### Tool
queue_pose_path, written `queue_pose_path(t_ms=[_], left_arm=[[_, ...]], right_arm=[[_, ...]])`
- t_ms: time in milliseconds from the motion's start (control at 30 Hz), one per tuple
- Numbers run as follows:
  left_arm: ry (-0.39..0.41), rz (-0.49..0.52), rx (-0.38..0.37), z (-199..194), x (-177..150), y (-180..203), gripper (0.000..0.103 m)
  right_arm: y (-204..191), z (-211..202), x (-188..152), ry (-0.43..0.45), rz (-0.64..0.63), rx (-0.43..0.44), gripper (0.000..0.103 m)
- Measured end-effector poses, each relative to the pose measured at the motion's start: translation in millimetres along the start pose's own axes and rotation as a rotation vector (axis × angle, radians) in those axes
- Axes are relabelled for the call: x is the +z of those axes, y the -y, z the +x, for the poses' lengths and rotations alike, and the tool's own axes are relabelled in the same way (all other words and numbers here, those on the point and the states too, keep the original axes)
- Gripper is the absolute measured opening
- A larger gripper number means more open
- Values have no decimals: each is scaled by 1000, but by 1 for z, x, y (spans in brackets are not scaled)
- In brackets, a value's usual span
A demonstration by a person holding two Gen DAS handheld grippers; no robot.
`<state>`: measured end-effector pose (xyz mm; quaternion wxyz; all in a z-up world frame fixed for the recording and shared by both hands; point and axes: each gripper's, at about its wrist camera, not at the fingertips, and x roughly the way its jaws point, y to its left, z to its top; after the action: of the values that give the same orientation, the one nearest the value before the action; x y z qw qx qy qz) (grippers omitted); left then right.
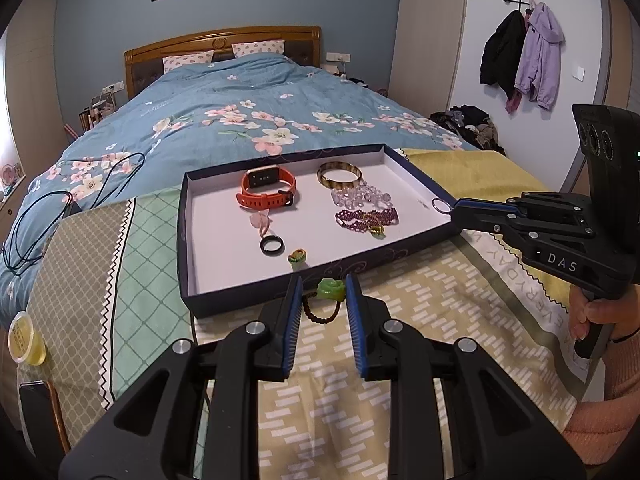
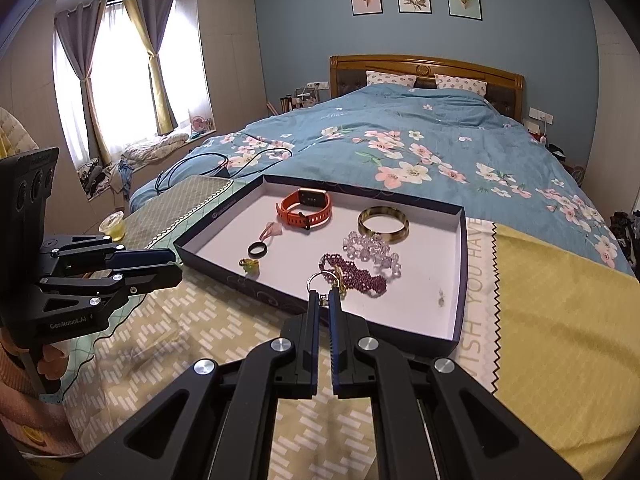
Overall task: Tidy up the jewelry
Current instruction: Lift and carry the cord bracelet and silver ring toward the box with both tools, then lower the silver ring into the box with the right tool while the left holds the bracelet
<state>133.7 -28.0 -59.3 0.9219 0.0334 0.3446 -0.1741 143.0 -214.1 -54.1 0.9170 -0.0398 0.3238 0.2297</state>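
A: Entry, left wrist view. Left gripper point(image 1: 320, 284) at lower centre of frame, fingers spread, bracketing a green carved pendant point(image 1: 331, 289) on a brown beaded cord point(image 1: 320, 314). The piece lies on the patterned cloth point(image 1: 420, 320), just outside the near wall of the tray point(image 1: 188, 240). Whether the pads touch it, I cannot tell.

B: Right wrist view. Right gripper point(image 2: 324, 294) at centre frame, fingers pressed nearly together, pinching a silver ring point(image 2: 319, 280) by its lower edge. The ring is held above the tray's near edge, just beside the purple bead bracelet point(image 2: 360, 276).

A: Already in the tray: orange watch point(image 1: 267, 188), amber bangle point(image 1: 339, 174), clear bead strand point(image 1: 360, 196), black ring point(image 1: 272, 245), small green-yellow ring point(image 1: 297, 257), pink piece point(image 1: 261, 220).

B: Judged step: right is placing the ring; left is set to pick up the pendant.

A: Next move, as I judge it: right lowers onto bare white floor, clear of the purple beads, then parts its fingers. Left closes on the pendant body, not the cord, which would likely slip or dangle.
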Motion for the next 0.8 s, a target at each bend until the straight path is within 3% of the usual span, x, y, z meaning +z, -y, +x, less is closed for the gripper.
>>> queue_pose_path(t_ms=[800], left_arm=[[35,0,17,4,19,-1,22]], right_arm=[[9,10,15,14,9,8,3]])
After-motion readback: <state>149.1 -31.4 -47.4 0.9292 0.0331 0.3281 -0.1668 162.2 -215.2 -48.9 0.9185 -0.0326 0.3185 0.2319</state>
